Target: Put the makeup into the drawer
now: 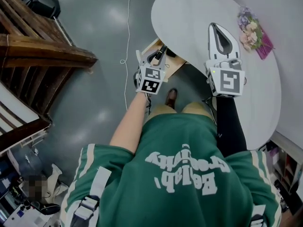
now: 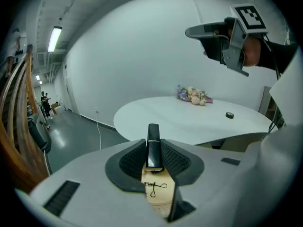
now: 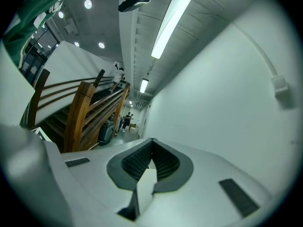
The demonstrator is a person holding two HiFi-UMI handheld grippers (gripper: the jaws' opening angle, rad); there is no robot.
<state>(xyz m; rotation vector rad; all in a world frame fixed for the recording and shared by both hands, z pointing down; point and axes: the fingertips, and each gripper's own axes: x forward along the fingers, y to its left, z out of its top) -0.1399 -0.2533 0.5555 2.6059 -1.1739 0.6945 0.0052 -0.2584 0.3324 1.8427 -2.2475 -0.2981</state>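
Left gripper view: the left gripper (image 2: 153,142) clamps a slim, glossy black makeup stick (image 2: 152,148) upright between ribbed dark pads (image 2: 176,162), over a pale wooden drawer (image 1: 174,65) beside the smooth white round table (image 2: 189,122). The right gripper (image 3: 151,143) has its jaws pinched together, empty.

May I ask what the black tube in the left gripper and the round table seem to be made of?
The black tube looks like glossy plastic, judging by its sheen, with a thin gold band, perhaps metal. The round table has a smooth matte white top, laminate or painted board; I cannot tell which.
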